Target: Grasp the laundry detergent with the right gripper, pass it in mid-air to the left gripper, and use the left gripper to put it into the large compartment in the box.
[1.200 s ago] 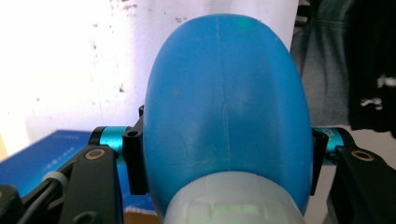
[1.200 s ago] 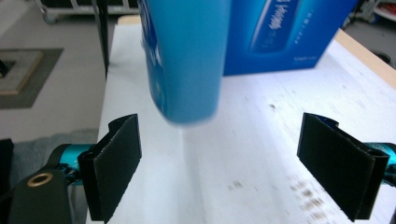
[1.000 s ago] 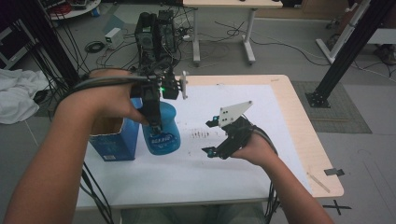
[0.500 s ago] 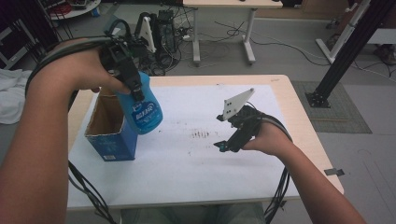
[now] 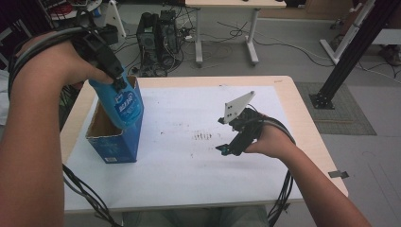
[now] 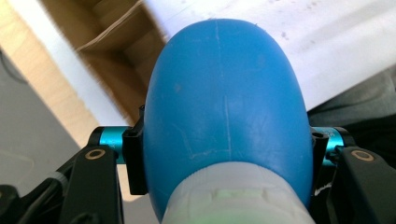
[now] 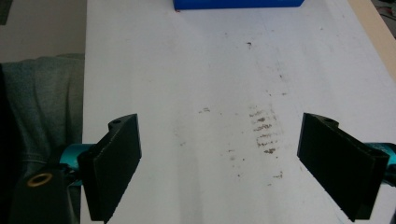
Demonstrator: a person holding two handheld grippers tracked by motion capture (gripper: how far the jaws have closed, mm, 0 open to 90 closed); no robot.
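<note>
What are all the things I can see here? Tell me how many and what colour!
Bottle: one, blue with a white cap, held above the box opening.
Box: one, blue outside, brown inside, open top, table's left side.
Table: one, white top with wooden edge and some dark smudges.
Computer tower: one, black, on the floor behind.
Left gripper: one, black, shut on the bottle.
Right gripper: one, black, open, above the table, holding nothing.
</note>
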